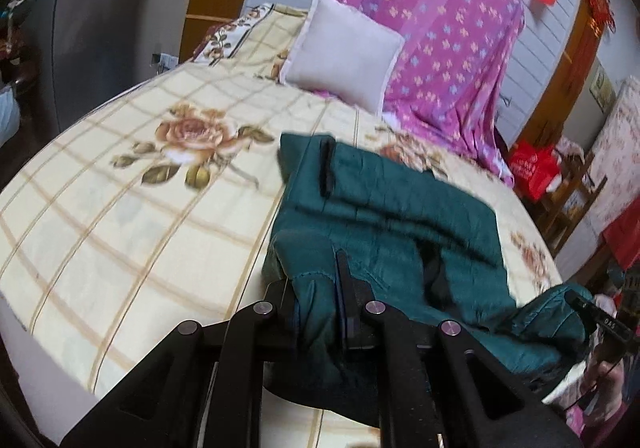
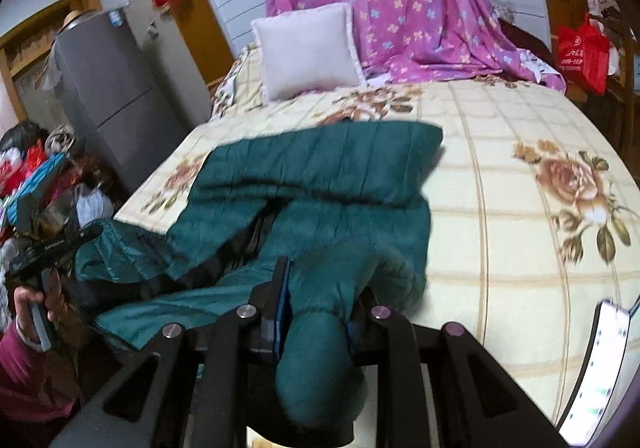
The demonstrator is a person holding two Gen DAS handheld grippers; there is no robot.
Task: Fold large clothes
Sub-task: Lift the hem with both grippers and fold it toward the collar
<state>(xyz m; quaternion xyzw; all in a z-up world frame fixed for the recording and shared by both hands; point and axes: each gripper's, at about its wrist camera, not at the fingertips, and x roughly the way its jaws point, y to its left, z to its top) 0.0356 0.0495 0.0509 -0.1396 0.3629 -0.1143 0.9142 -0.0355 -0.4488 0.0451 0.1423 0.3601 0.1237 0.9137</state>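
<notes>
Green padded jacket (image 1: 384, 208) lies crumpled on the bed (image 1: 120, 208), near its foot edge; far part spread flat, near part bunched. Left gripper (image 1: 320, 288) closed on a thick fold of the jacket; one finger hidden behind the cloth. Right gripper (image 2: 316, 288) likewise clamped on a rounded roll of jacket that covers most of the jaws; both views blurred at the garment. White pillow (image 2: 308, 48) leans against a purple flowered sheet (image 2: 400, 0) at the head; the sheet's top is cut off.
</notes>
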